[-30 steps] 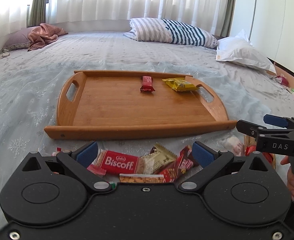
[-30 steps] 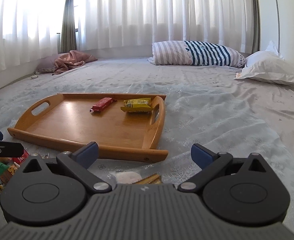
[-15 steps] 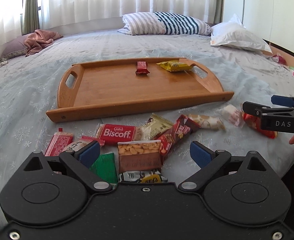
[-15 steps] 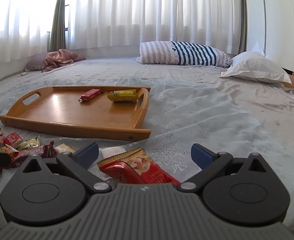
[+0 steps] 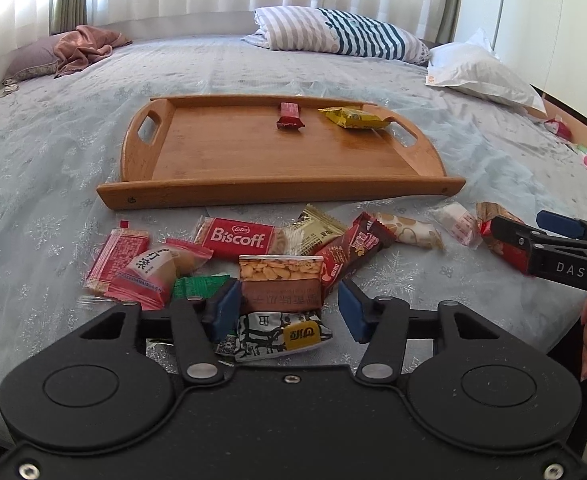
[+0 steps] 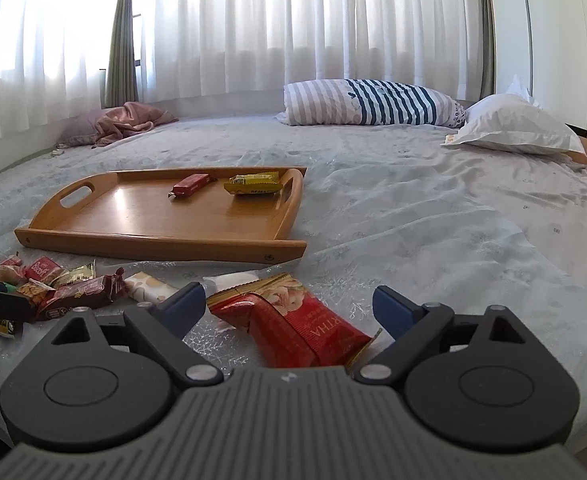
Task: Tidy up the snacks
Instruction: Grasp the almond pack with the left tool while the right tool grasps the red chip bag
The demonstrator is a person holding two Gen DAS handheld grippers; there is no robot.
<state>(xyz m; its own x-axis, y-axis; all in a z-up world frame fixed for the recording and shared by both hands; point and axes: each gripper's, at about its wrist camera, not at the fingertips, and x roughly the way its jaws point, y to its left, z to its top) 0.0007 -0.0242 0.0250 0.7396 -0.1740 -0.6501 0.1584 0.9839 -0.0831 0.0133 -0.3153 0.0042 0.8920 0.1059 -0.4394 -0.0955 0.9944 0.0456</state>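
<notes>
bed (image 5: pixel 73 152): carrying everything, tray and loose snacks.
tray (image 5: pixel 277 192): lying mid-bed, already holding a red bar (image 5: pixel 289 115) and a yellow pack (image 5: pixel 353 117).
snack pile (image 5: pixel 233 236): sitting just in front of the tray, still unsorted.
right gripper (image 6: pixel 289 308): I'm closing wide jaws around the red packet (image 6: pixel 293 328), pads not touching yet.
left gripper (image 5: pixel 289 308): I'm closing on the peanut bar (image 5: pixel 279 280), left pad about touching, right pad still apart.
step: I'm picking two snacks at once.
next: I'm judging both need a firm pinch, then a lift over the tray rim.
</notes>
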